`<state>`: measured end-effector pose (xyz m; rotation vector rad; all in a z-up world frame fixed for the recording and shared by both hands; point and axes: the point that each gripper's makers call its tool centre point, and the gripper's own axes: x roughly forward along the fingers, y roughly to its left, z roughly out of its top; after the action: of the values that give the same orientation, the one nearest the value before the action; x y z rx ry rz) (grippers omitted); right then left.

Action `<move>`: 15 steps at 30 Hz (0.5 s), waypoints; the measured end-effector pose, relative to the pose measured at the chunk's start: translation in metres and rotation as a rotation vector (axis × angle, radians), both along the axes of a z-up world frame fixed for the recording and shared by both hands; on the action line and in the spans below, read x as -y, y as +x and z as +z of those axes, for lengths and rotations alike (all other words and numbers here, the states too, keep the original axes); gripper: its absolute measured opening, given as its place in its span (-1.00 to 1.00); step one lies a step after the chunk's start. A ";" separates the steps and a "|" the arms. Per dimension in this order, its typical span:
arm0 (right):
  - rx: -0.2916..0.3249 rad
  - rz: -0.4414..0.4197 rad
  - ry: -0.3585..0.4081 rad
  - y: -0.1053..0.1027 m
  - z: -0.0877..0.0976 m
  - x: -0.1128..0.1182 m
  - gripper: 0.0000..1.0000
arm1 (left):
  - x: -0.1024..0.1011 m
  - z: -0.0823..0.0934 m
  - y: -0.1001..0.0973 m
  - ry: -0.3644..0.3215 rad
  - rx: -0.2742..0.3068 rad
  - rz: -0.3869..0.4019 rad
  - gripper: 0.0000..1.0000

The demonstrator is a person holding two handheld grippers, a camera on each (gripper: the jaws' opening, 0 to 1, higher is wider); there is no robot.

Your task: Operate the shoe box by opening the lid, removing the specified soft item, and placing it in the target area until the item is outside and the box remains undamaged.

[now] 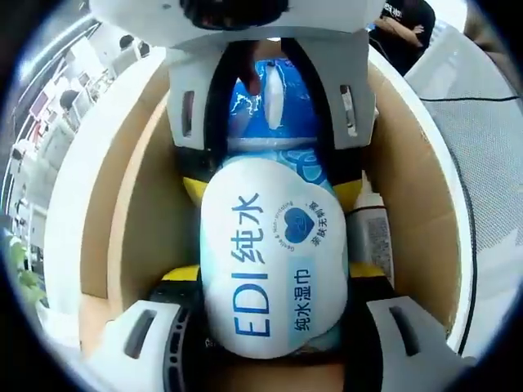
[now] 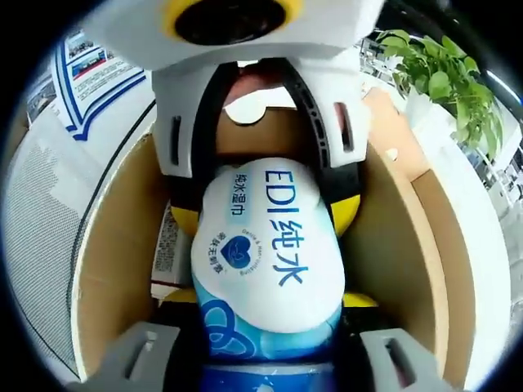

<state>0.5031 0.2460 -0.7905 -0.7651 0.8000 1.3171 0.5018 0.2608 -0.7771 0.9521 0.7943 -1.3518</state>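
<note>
Inside the shoe box (image 1: 122,220), both grippers' fingers — left (image 1: 274,327), right (image 2: 270,343) — clamp the wipes pack (image 1: 274,261).

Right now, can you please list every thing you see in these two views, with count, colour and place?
wet wipes pack: one, white and blue, inside the box, held from both ends by the two tongs.
shoe box: one, brown inside with white rim, open, around the pack.
small bottle: one, white, in the box beside the pack.
plant: one, green, outside the box in the right gripper view.
poster: one, white with blue border, outside the box.
person: one, in dark clothes, standing in the background.
left tongs: white and black, closed on the pack.
right tongs: white and black, closed on the pack's other end.
</note>
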 end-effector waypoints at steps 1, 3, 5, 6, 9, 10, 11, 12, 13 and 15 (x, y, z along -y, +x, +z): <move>0.002 0.006 -0.001 -0.003 0.001 0.000 0.15 | 0.000 0.001 -0.002 0.005 0.000 -0.001 0.31; 0.016 0.026 -0.002 -0.005 0.005 0.000 0.14 | 0.000 0.005 -0.003 -0.003 -0.006 0.010 0.28; 0.014 0.025 0.007 -0.004 0.011 -0.001 0.14 | -0.001 0.009 -0.003 -0.005 -0.004 0.015 0.28; 0.021 0.027 0.011 -0.004 0.014 -0.002 0.14 | -0.001 0.011 -0.003 -0.006 0.002 0.015 0.28; 0.026 0.033 0.019 -0.006 0.019 -0.001 0.13 | 0.000 0.015 -0.005 -0.008 0.003 0.020 0.28; 0.026 0.035 0.020 -0.007 0.021 -0.001 0.13 | 0.001 0.016 -0.005 -0.008 0.005 0.018 0.28; 0.021 0.036 0.022 -0.008 0.022 0.000 0.13 | 0.001 0.017 -0.007 -0.006 0.000 0.020 0.28; 0.023 0.038 0.022 -0.010 0.023 0.000 0.13 | 0.002 0.018 -0.008 -0.006 -0.001 0.018 0.28; 0.023 0.039 0.023 -0.011 0.025 0.000 0.13 | 0.002 0.019 -0.009 -0.005 0.000 0.018 0.28; 0.023 0.042 0.024 -0.013 0.028 0.001 0.13 | 0.003 0.021 -0.012 -0.005 -0.001 0.016 0.28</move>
<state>0.4896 0.2454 -0.7623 -0.7806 0.7516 1.3511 0.4894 0.2582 -0.7557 0.9394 0.7981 -1.3398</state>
